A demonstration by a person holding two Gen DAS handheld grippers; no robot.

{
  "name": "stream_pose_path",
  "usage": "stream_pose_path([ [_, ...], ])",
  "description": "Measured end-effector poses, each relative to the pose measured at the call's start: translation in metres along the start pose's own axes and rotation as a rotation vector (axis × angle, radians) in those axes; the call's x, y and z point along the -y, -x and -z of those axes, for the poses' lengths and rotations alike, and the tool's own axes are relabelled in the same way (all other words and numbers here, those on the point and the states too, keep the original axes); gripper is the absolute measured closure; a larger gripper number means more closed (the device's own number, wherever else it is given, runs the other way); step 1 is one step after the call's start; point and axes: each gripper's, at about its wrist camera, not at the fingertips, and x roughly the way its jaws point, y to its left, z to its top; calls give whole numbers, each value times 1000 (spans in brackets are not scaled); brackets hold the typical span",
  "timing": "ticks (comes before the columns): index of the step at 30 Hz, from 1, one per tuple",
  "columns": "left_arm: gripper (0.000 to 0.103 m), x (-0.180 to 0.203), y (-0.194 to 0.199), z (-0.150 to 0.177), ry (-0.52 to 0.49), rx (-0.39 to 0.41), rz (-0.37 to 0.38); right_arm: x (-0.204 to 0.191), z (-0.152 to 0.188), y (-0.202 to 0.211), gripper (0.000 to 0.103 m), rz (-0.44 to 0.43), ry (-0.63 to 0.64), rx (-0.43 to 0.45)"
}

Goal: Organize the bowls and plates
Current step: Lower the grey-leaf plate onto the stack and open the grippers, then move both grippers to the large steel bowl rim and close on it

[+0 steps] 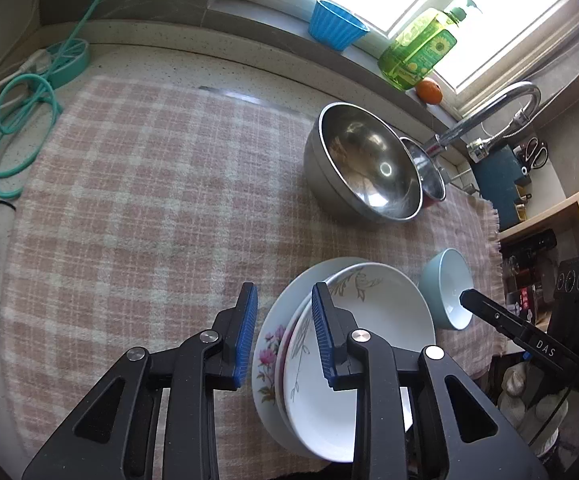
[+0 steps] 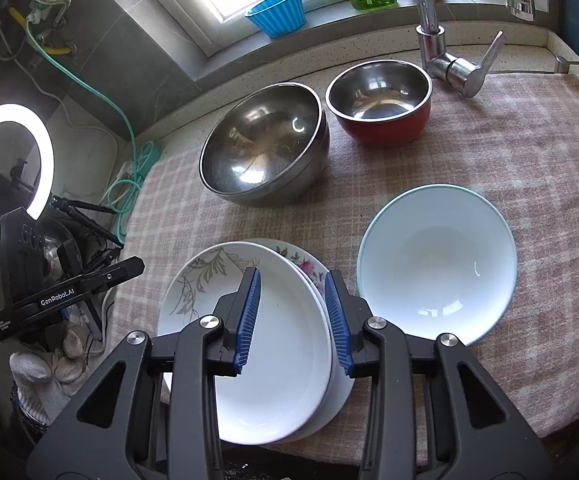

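Two plates are stacked on the checked cloth [image 1: 137, 184]: a white leaf-pattern plate [image 1: 381, 312] [image 2: 281, 380] lies on a pink-flowered plate [image 1: 267, 356] [image 2: 301, 260]. My left gripper [image 1: 285, 336] hovers open over the stack's left rim, its pads clear of it. My right gripper [image 2: 293, 320] hovers open over the stack's right rim, also not pressing. A light-blue bowl [image 1: 449, 292] [image 2: 437, 260] sits right of the plates. Behind stand a large steel bowl [image 1: 365, 164] [image 2: 261, 148] and a red bowl [image 2: 381, 100] with a steel inside.
A faucet [image 2: 429, 12] rises behind the red bowl. On the windowsill are a blue cup [image 1: 337, 26], a green soap bottle [image 1: 417, 48] and an orange [image 1: 429, 91]. A teal cable [image 1: 21, 120] coils at the far left. A ring light [image 2: 9, 168] glows beyond the counter edge.
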Motion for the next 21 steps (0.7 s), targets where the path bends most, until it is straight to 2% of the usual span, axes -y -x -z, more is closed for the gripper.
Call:
stream_pose_path([
  [1, 76, 0, 0, -3, 5, 7, 3, 1, -3, 0, 57, -7, -15, 10],
  [2, 76, -1, 0, -6, 10, 12, 6, 1, -6, 0, 56, -15, -30, 20],
  [6, 63, 0, -2, -20, 21, 24, 18, 2, -18, -3, 54, -26, -61, 39],
  [9, 63, 3, -6, -32, 15, 30, 23, 2, -28, -7, 37, -20, -73, 48],
  [21, 63, 14, -32, -80, -1, 33, 31, -2, -68, -34, 37, -3, -71, 33],
])
